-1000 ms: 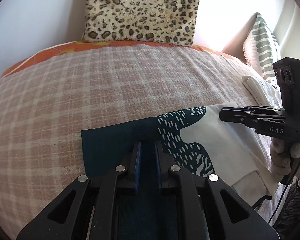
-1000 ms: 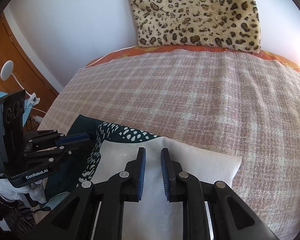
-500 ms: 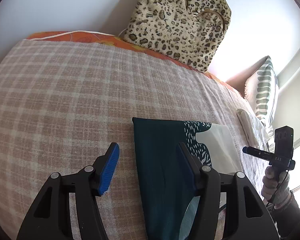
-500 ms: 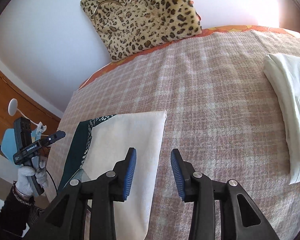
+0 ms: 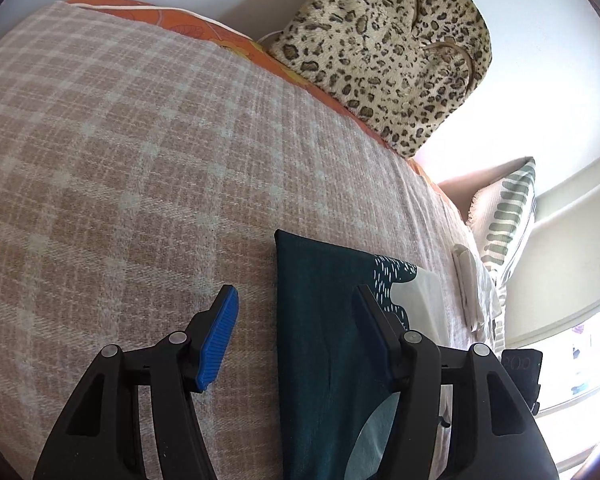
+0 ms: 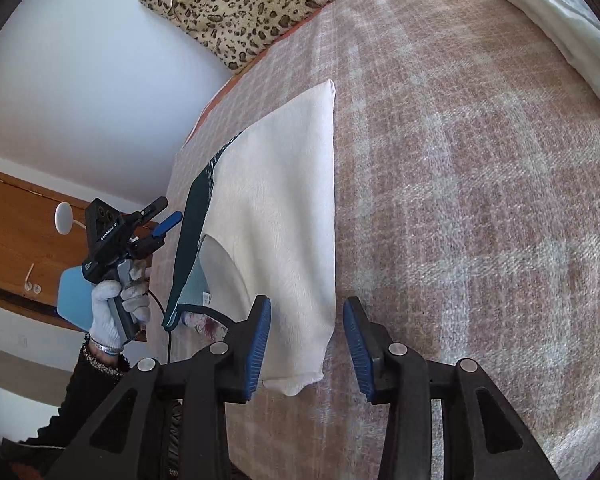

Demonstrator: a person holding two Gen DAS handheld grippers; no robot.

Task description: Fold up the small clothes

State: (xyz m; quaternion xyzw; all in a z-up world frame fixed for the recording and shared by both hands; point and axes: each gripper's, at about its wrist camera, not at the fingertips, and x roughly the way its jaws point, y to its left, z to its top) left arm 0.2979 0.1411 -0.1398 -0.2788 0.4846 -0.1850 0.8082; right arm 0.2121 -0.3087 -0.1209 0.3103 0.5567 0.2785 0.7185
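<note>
A folded small garment, dark teal [image 5: 320, 320] on one side and white [image 6: 284, 200] on the other, lies flat on the plaid blanket [image 5: 140, 160]. My left gripper [image 5: 296, 336] hovers open over its teal left edge, and the pads pinch nothing. From the right wrist view, that same left gripper [image 6: 156, 220] stands off the bed's left side in a gloved hand [image 6: 112, 300]. My right gripper [image 6: 308, 346] is open too, and the white corner nearest me lies loose between its fingers [image 6: 258, 344]. Its black body [image 5: 520, 368] peeks in at the lower right of the left wrist view.
A leopard-print bag [image 5: 380, 40] leans on the wall at the bed's far end. A folded white cloth [image 6: 560, 20] lies on the blanket's right side, beside a green-striped cushion [image 5: 508, 208]. Wooden furniture [image 6: 20, 220] stands beyond the bed's left edge.
Both grippers, shut on the garment a second ago, have opened and let it go. Both have drawn back and rolled outward. The garment now rests folded on the blanket.
</note>
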